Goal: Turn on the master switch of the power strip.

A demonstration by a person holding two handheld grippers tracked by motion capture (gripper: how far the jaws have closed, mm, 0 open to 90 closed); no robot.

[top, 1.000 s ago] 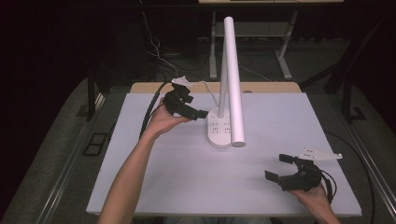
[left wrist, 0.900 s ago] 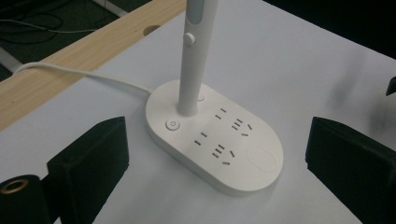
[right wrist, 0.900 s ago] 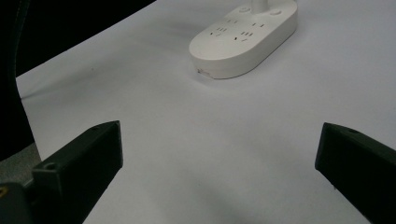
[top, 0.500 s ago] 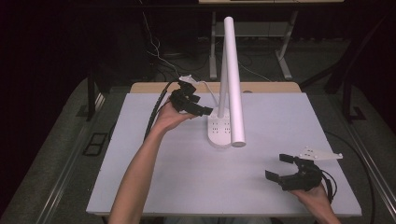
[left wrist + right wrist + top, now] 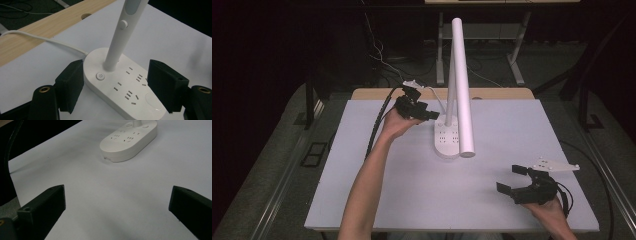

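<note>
Since a second ago, the left gripper has edged closer to the lamp, its jaws apart on either side of the base mid-table. Right gripper stays near the table's right front, jaws apart.

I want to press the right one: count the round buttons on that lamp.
2. One is the power button on the base, beside the foot of the stem; the other button sits higher on the stem. Others may hide behind it.
</note>
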